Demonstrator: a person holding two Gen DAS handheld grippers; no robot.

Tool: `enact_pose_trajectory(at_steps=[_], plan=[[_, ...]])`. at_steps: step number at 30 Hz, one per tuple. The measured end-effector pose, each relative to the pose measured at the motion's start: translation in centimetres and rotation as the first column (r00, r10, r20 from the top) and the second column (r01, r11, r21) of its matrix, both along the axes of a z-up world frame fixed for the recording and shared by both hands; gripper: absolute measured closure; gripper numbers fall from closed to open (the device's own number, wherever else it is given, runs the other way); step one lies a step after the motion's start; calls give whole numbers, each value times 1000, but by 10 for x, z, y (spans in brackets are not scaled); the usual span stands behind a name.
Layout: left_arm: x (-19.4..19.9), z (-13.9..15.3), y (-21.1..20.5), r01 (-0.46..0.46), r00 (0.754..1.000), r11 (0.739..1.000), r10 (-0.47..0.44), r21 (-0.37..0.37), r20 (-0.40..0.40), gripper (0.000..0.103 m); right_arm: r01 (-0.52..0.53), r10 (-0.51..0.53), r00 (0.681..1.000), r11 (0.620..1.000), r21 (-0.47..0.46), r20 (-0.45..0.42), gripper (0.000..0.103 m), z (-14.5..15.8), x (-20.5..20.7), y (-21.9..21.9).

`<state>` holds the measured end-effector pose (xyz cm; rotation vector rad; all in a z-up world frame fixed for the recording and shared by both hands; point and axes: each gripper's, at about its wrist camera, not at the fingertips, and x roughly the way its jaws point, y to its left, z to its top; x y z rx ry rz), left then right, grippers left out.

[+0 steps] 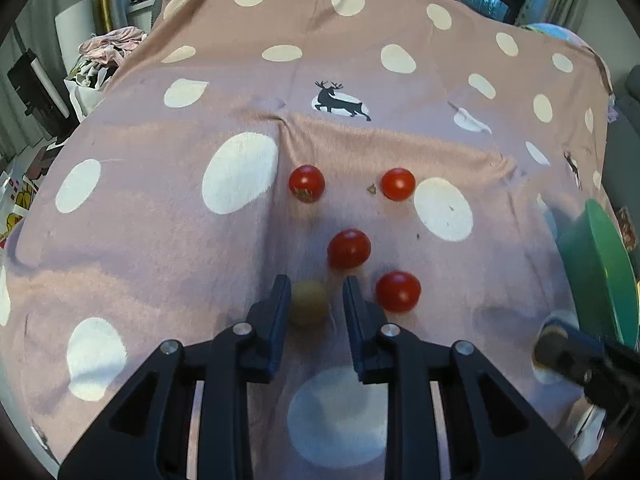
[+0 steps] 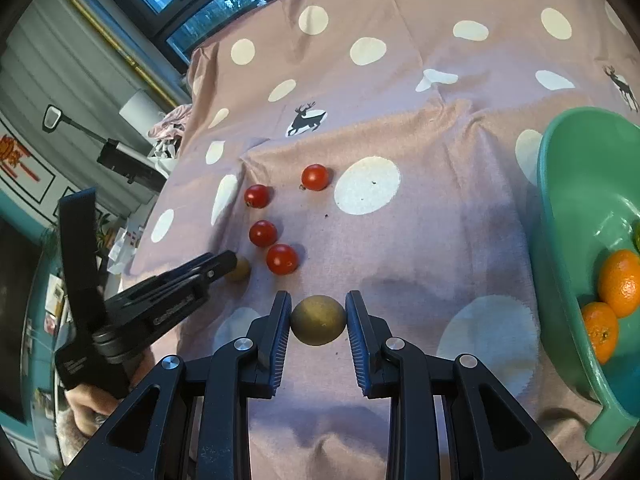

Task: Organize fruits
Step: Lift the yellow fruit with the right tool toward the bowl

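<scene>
Several red cherry tomatoes (image 1: 349, 248) lie on the pink dotted cloth (image 1: 160, 240). My left gripper (image 1: 316, 296) is open around a small tan round fruit (image 1: 309, 303); its left finger touches the fruit, the right one stands apart. In the right wrist view my right gripper (image 2: 318, 318) is shut on another tan round fruit (image 2: 318, 320), low over the cloth. The left gripper (image 2: 224, 266) shows there beside the first tan fruit (image 2: 240, 269) and the tomatoes (image 2: 282, 259). A green bowl (image 2: 560, 240) at the right holds oranges (image 2: 620, 282).
The bowl's edge (image 1: 600, 264) shows at the right of the left wrist view, with the right gripper's tip (image 1: 560, 350) below it. A fold runs across the cloth behind the tomatoes. Clothes (image 1: 112, 46) and clutter lie beyond the cloth's left edge.
</scene>
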<state>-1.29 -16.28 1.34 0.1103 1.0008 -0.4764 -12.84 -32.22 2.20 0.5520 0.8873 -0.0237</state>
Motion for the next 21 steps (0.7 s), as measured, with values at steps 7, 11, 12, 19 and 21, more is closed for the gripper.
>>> enact_pose_trajectory(at_steps=[7,11,12,19,21], plan=[[2,-9,-10,-3,999,997,0,76,34,77,-6,6,1000,1000,0,1,74,0,-1,1],[-1,-15,-16,-1,998,991,-7,134,65,76,-7,7,1000,1000,-2,0,74,0,-1,2],[0,-20,-19,4,999,989,-11,145,49,76,-9,9,1000,1000,-1,-1,74,0,-1,2],[3,-27,-17,-3,1000,996,3,94,10,77,-5,5,1000,1000,-14,-1,74,1,0,1],[3,-26,-17,-11,1000,996,10,90,10,77,-4,4,1000,1000,-13,1,74,1,0,2]])
